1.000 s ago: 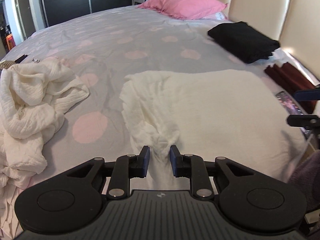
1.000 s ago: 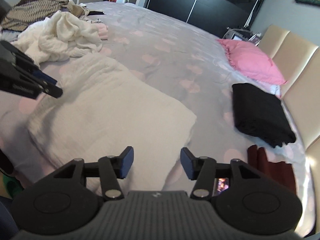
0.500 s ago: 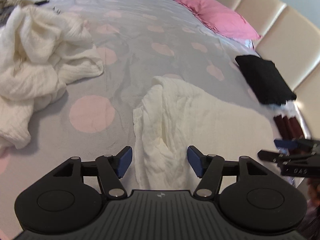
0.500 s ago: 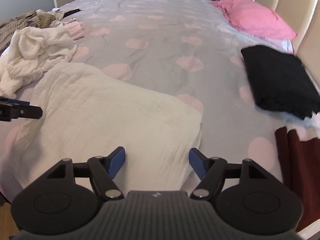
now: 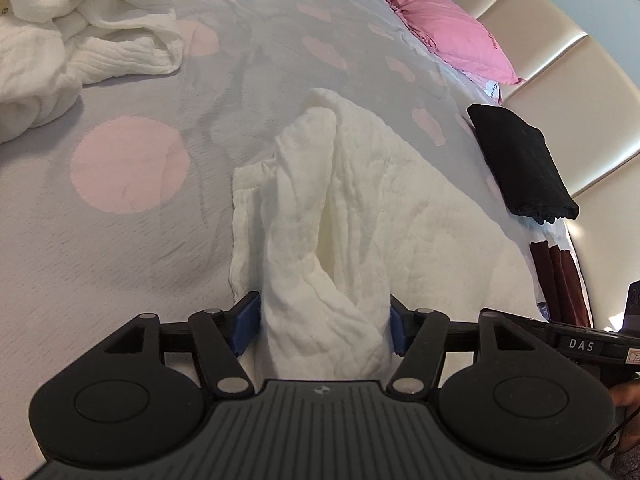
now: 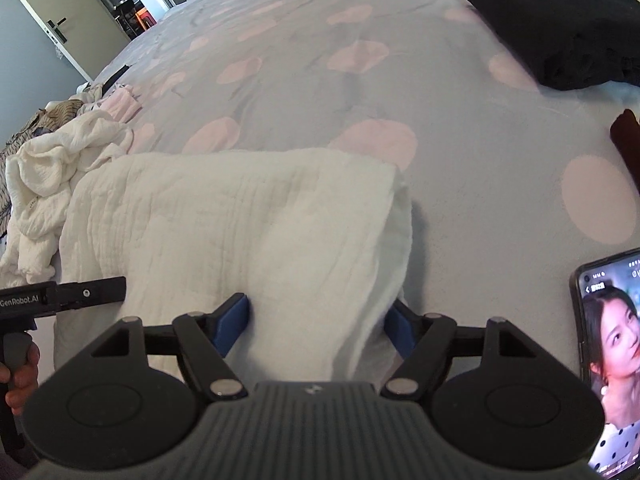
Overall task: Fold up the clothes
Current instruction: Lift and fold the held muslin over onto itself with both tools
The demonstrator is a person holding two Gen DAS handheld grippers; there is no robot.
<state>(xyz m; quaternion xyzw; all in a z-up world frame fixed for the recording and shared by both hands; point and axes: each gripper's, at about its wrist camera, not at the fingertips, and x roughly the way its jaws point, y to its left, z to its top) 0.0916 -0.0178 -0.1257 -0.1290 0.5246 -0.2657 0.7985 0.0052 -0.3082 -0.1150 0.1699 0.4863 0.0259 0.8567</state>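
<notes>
A cream muslin cloth (image 5: pixel 400 208) lies partly folded on the grey bed with pink spots; it also shows in the right wrist view (image 6: pixel 224 216). My left gripper (image 5: pixel 322 326) is open, its blue pads on either side of a raised fold at the cloth's left near corner. My right gripper (image 6: pixel 318 322) is open, its pads astride the cloth's right near corner. Neither pair of pads presses the cloth.
A crumpled cream garment (image 5: pixel 80 36) lies at the far left, also in the right wrist view (image 6: pixel 60 172). A folded black garment (image 5: pixel 520 160) and a dark red one (image 5: pixel 560 280) lie by the beige headboard. A pink pillow (image 5: pixel 440 28) lies behind. A lit phone (image 6: pixel 612 360) lies right.
The left gripper let go of its pinch and opened, then both grippers moved forward and down so that each now straddles a near corner of the cloth.
</notes>
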